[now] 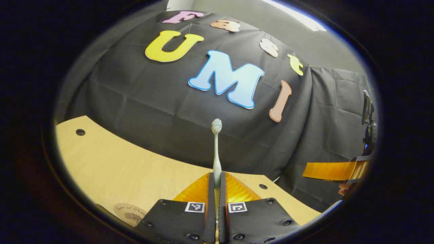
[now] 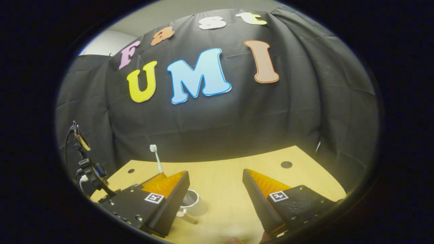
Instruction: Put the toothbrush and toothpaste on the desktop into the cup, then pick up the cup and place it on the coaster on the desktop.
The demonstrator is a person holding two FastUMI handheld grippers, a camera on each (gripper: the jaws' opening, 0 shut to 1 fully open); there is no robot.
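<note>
My left gripper (image 1: 217, 189) pinches the light, stiff, slim white plastic toothbrush (image 1: 216, 152) low on its handle, head at twelve o'clock, while my right gripper (image 2: 215, 189) is spread wide.

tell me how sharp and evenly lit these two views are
Left gripper view: the toothbrush is crisp, the straight desktop edge bows from fisheye distortion, brightness fades toward the rim. Right gripper view: the cup looks soft and shadowed, with the same bowing.
</note>
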